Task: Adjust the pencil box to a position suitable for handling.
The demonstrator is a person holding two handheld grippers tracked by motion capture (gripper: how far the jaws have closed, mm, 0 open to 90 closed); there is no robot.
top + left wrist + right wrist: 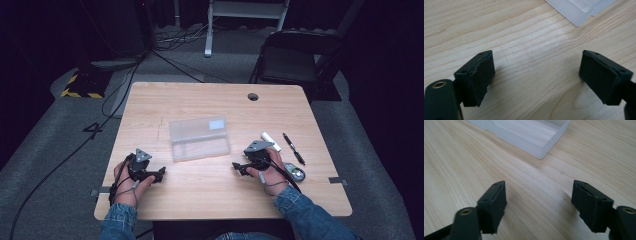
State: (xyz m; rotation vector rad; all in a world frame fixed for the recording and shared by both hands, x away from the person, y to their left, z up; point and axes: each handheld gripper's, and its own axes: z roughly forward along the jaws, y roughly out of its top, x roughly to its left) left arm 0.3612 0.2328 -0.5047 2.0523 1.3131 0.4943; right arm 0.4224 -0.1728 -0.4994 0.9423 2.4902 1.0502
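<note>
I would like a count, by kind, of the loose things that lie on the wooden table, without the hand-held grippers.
Clear plastic box: 1
Black pen: 1
White stick-shaped thing: 1
Small grey oval thing: 1
Total: 4

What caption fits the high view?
Both grippers, left and right, rest open beside a clear plastic case.

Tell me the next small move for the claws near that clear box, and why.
Likely ease the right claw forward toward the near corner of the clear box. Both it and the left claw sit low over the table, jaws apart with bare wood between them. The box lies just ahead of them, untouched, so closing that gap seems the first step.
</note>
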